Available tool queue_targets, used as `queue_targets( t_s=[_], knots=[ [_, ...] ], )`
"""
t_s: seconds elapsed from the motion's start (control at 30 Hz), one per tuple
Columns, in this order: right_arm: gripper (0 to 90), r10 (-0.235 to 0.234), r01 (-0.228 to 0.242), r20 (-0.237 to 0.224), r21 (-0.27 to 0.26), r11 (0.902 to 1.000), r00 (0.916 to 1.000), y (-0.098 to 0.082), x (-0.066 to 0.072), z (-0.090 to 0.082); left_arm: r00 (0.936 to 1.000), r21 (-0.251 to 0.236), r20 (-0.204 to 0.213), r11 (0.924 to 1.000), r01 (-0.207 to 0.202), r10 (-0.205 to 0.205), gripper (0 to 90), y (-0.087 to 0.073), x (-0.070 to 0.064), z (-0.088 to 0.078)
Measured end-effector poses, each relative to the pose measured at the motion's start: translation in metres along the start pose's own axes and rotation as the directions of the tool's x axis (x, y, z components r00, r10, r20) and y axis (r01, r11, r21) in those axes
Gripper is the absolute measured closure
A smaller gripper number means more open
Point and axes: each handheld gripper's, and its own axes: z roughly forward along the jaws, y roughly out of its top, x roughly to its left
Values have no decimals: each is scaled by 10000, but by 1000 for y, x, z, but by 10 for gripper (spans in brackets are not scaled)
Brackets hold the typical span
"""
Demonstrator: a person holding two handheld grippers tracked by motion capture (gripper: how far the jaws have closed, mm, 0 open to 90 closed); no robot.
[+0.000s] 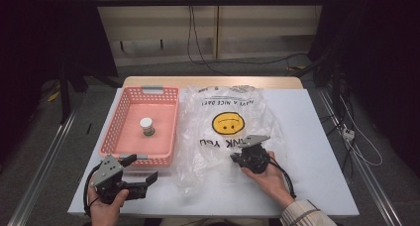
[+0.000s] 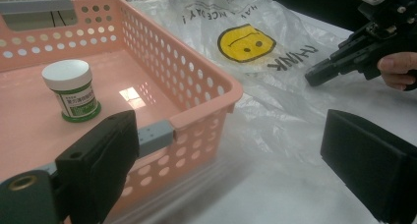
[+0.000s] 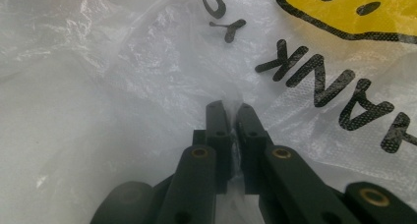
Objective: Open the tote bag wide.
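The plastic bag (image 1: 225,132) lies flat and crumpled across the middle of the table (image 1: 317,151), reaching from near the far edge almost to the near edge, with its yellow smiley face (image 1: 227,123) and black lettering turned up. I see my right gripper (image 1: 236,158) resting on the bag's near part, just below the lettering, and in the right gripper view (image 3: 229,111) the two black jaws stand almost together with a thin fold of clear film pinched between the pads. So I read that gripper as clamped on the bag.

My left gripper (image 1: 141,169) sits near the table's near left corner, just in front of the pink basket (image 1: 163,137). Its jaws stand wide apart with nothing between them; in the left gripper view (image 2: 226,150) one jaw is in front of the basket's near wall and the other over the bag's edge.

The basket stands along the table's left side, touching the bag's left edge. Inside it a small white-capped jar (image 1: 146,126) with a green label stands upright, near the middle of the basket's floor.
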Motion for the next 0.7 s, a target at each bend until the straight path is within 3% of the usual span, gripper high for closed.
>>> queue_targets(
  t_s=[0.1, 0.7],
  knots=[
    [896, 270, -274, -197, -225, 9994, 9994, 3, -2, -4, 10000, 2, 1, 10000, -29, 29, 74, 0, 0, 0],
    [900, 570, -652, -616, -1410, 9879, 9965, 23, -7, -31, 10000, -29, -37, 10000, 42, -42, 74, 0, 2, -1]
  ],
)
